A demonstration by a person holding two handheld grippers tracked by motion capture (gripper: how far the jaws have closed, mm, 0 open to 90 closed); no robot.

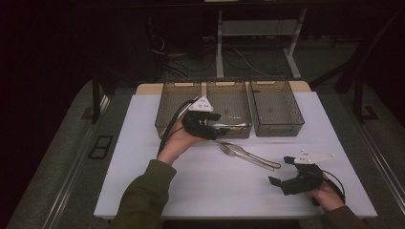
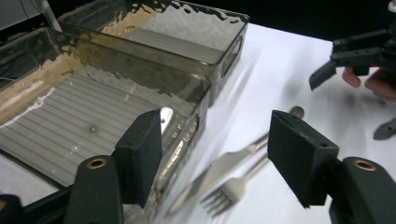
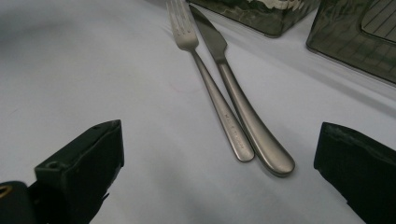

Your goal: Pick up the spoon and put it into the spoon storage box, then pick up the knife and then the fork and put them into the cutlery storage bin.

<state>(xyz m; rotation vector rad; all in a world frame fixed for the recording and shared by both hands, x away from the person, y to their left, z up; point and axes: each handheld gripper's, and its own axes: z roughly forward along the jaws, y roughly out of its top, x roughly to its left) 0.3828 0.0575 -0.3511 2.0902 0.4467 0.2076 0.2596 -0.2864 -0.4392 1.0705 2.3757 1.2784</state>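
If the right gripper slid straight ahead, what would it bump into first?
Probably the rounded handle ends of the silver metal knife and fork, lying side by side ahead of the open right gripper.

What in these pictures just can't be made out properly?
- High view: the front of the middle bin is covered by the left tongs and hand, so what lies there is unclear.
- Left gripper view: the knife tip blurs into the bin wall's reflection.
- Right gripper view: tiny lettering on the fork handle is too small to read; the right bin is cut off by the edge.
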